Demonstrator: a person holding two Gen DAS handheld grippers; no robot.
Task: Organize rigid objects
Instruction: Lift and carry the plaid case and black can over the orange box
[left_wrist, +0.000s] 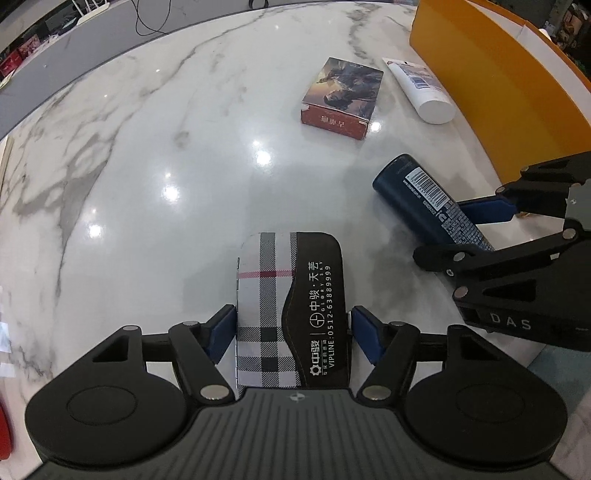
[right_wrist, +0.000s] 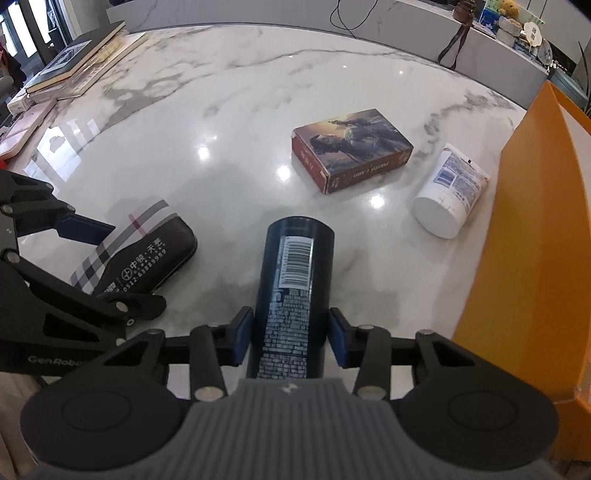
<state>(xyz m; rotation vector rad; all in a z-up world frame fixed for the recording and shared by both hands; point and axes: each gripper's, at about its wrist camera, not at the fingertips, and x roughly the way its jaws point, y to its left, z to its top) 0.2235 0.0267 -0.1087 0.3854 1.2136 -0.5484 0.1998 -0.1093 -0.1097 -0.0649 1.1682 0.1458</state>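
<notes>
Left wrist view: the left gripper (left_wrist: 293, 326) clamps a plaid-and-black hard glasses case (left_wrist: 290, 306) at its long sides over the white marble table (left_wrist: 147, 184); it looks stiff and light.

Right wrist view: the right gripper (right_wrist: 290, 338) pinches a dark blue cylindrical can (right_wrist: 293, 291) mid-body; smooth, probably slippery, so a centred hold suits.

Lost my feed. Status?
Left tongs shut on plaid case. Right tongs shut on blue can. Box, tube on table, orange bin right.

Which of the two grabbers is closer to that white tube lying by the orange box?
Right. The right gripper, clamped on the dark blue can, sits nearer the white tube, which lies ahead to its right. The left gripper, gripping the plaid case, is farther off.
</notes>
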